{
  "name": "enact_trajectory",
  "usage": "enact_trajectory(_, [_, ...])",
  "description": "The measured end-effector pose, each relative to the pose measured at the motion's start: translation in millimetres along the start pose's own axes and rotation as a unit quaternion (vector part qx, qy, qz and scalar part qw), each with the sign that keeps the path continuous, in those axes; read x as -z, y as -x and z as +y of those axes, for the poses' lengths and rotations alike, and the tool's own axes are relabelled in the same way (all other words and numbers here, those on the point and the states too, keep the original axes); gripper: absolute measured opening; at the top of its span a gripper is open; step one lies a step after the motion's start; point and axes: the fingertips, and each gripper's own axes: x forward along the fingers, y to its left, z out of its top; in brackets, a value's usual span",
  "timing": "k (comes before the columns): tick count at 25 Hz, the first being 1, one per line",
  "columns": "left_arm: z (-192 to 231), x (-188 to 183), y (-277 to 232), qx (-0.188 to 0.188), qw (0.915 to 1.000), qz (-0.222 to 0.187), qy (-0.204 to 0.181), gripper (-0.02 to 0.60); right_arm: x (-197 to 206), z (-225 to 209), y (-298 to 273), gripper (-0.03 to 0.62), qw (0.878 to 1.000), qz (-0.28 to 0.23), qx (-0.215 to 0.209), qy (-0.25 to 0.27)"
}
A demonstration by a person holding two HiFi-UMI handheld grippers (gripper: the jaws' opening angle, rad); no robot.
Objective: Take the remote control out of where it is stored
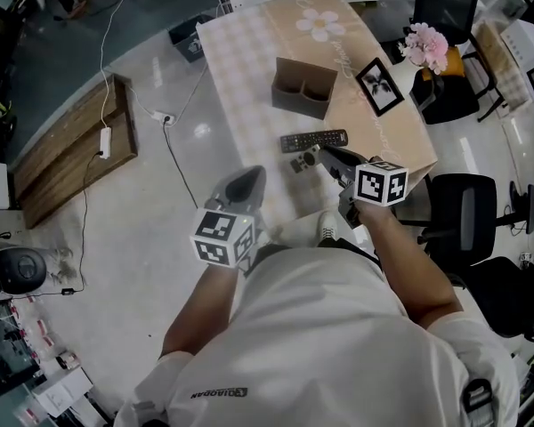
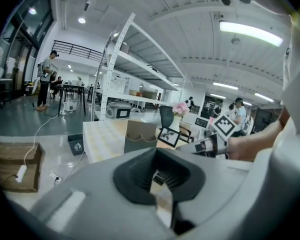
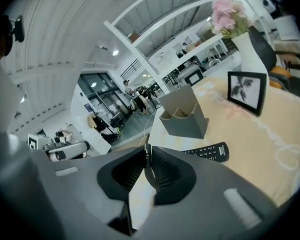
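Head view, table: You stand at the near end of a table (image 1: 240, 52) with a checked cloth.
Head view, remote control: The remote control (image 1: 313, 140) lies flat on the cloth. It is outside the holder (image 1: 303, 87), between the holder and your right gripper (image 1: 310, 158).
Head view, photo frame: The photo frame (image 1: 379, 85) stands just to the right of the holder, and the pink flowers (image 1: 424, 44) stand behind it, at the far right edge.
Head view, left gripper: Your left gripper (image 1: 247, 181) is over the floor, near the near-left edge of the table, well apart from the remote control.
Left gripper view, tongs: The dark pads meet at their tips and you hold nothing between them. Beyond them you see the holder (image 2: 140, 136) and the photo frame (image 2: 168, 136).
Right gripper view, tongs: The tips touch each other and nothing is between them.
Right gripper view, remote control: The remote control (image 3: 210, 153) lies on the cloth just past the right jaw, not touched. The holder (image 3: 182, 116) stands behind it.
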Motion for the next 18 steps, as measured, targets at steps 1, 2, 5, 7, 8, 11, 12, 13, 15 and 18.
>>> enact_trajectory(1, [0, 0, -1, 0.0, 1.0, 0.001, -0.001, 0.005, 1, -6, 2, 0.051, 1.0, -0.01, 0.001, -0.027])
enact_trajectory(2, [-1, -1, -2, -0.001, 1.0, 0.001, -0.001, 0.005, 2, -12, 4, 0.051, 0.998, -0.022, 0.003, -0.055])
enact_trajectory(5, [-1, -3, -3, -0.003, 1.0, 0.0, -0.001, 0.005, 8, -35, 13, 0.051, 0.989, -0.055, 0.018, -0.133])
enact_trajectory(7, [-4, -4, -4, -0.004, 1.0, -0.001, -0.001, 0.005, 17, -55, 19, 0.052, 0.983, -0.063, 0.038, -0.169])
enact_trajectory(8, [-5, -5, -5, -0.004, 1.0, -0.002, -0.002, 0.005, 21, -64, 22, 0.052, 0.981, -0.062, 0.047, -0.179])
enact_trajectory(11, [-11, -6, -9, -0.003, 1.0, -0.002, -0.002, 0.005, 36, -88, 27, 0.057, 0.977, -0.053, 0.069, -0.194])
enact_trajectory(12, [-13, -6, -10, -0.003, 1.0, -0.001, -0.003, 0.005, 40, -95, 28, 0.057, 0.976, -0.05, 0.075, -0.196])
enact_trajectory(13, [-14, -5, -11, -0.004, 1.0, 0.0, -0.003, 0.005, 44, -101, 29, 0.057, 0.976, -0.046, 0.081, -0.197])
enact_trajectory(15, [-16, -5, -12, -0.008, 1.0, 0.002, -0.001, 0.005, 51, -113, 29, 0.057, 0.976, -0.034, 0.096, -0.192])
enact_trajectory(18, [-20, -4, -15, -0.015, 0.9999, 0.004, 0.001, 0.005, 60, -126, 28, 0.057, 0.978, -0.008, 0.118, -0.174])
